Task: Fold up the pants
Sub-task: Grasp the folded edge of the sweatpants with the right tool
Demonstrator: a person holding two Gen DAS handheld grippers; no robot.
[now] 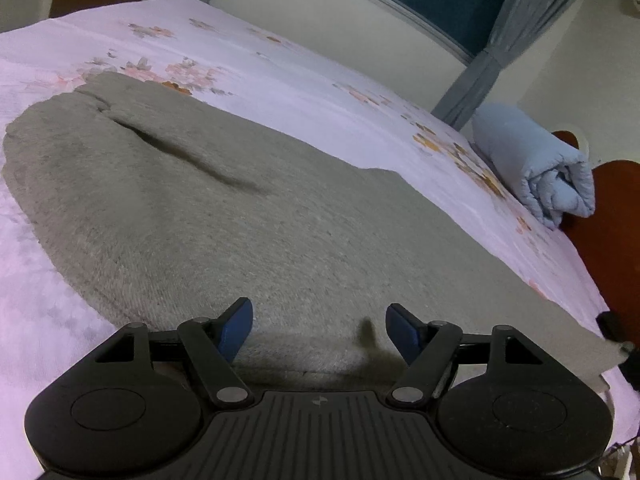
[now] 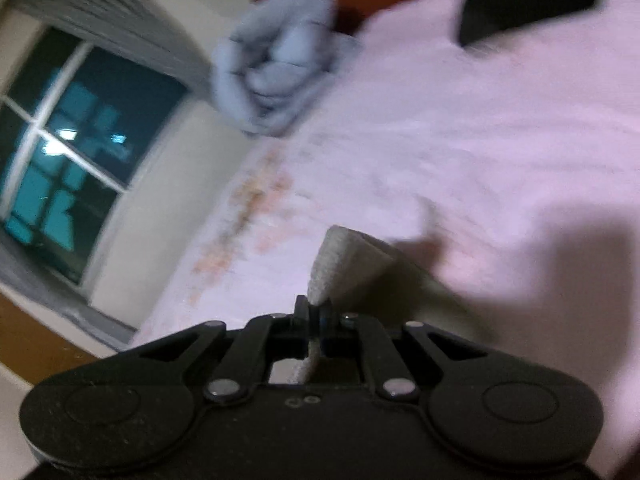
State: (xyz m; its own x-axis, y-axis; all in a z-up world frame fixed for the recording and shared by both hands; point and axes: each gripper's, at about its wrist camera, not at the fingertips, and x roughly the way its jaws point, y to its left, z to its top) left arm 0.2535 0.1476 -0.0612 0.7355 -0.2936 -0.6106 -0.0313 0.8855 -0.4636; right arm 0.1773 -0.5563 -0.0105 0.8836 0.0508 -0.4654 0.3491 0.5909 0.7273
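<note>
Bed (image 1: 280,80), pants (image 2: 340,256) in right tool (image 2: 316,312)

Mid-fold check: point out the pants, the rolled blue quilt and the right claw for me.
pants (image 1: 248,216): left wrist view, middle of the grey fabric on the bed.
rolled blue quilt (image 1: 532,164): left wrist view, its upper side.
right claw (image 2: 316,314): right wrist view, between the tips, shut on a pants corner.

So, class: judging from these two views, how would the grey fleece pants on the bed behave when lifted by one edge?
Probably floppy: the pants lie flat, following the bed sheet, and the edge pinched in the right gripper bends over limply. Likely light, since that small pinch lifts the corner. The fuzzy nap suggests it won't slip easily from shut jaws.
</note>
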